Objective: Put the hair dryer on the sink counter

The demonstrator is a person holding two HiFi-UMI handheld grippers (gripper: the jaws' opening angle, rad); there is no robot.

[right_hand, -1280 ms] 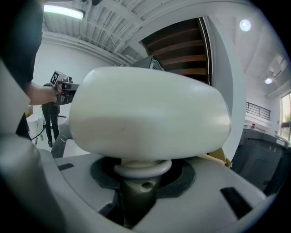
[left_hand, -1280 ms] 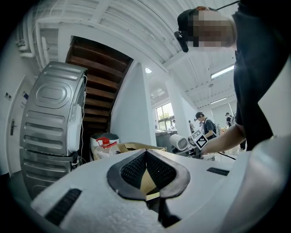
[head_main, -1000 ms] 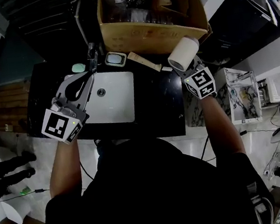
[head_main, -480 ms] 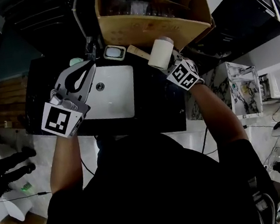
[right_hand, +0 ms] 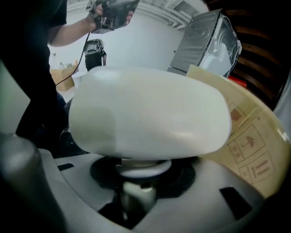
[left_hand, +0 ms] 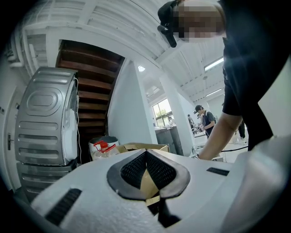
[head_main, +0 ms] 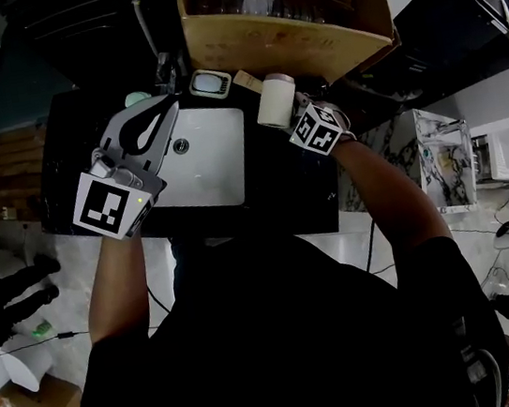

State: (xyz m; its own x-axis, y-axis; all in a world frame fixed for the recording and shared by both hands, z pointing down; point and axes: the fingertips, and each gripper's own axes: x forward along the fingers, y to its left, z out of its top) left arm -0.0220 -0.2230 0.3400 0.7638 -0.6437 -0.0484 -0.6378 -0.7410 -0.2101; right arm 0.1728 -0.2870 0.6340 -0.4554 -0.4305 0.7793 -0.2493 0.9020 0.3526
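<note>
A cream-white hair dryer (head_main: 275,100) hangs over the black counter (head_main: 295,187), just right of the white sink basin's (head_main: 201,163) back corner. Whether it touches the counter I cannot tell. My right gripper (head_main: 292,116) is shut on it. In the right gripper view the dryer's body (right_hand: 150,113) fills the middle, and its handle (right_hand: 136,193) sits between the jaws of the right gripper (right_hand: 141,170). My left gripper (head_main: 167,108) is held over the basin's left back part, pointing at the back edge. It is shut, and its pads meet with nothing between them in the left gripper view (left_hand: 146,152).
A large cardboard box (head_main: 286,36) full of items stands right behind the counter. A small white-framed device (head_main: 209,83), a green soap (head_main: 135,99) and a wooden-handled brush (head_main: 246,81) lie along the back edge. A marble-patterned cabinet (head_main: 437,156) stands to the right. A washing machine (left_hand: 43,118) is ahead on the left.
My right gripper has come down and to the left with the hair dryer, from near the box's right corner to beside the basin. The left gripper has hardly moved.
</note>
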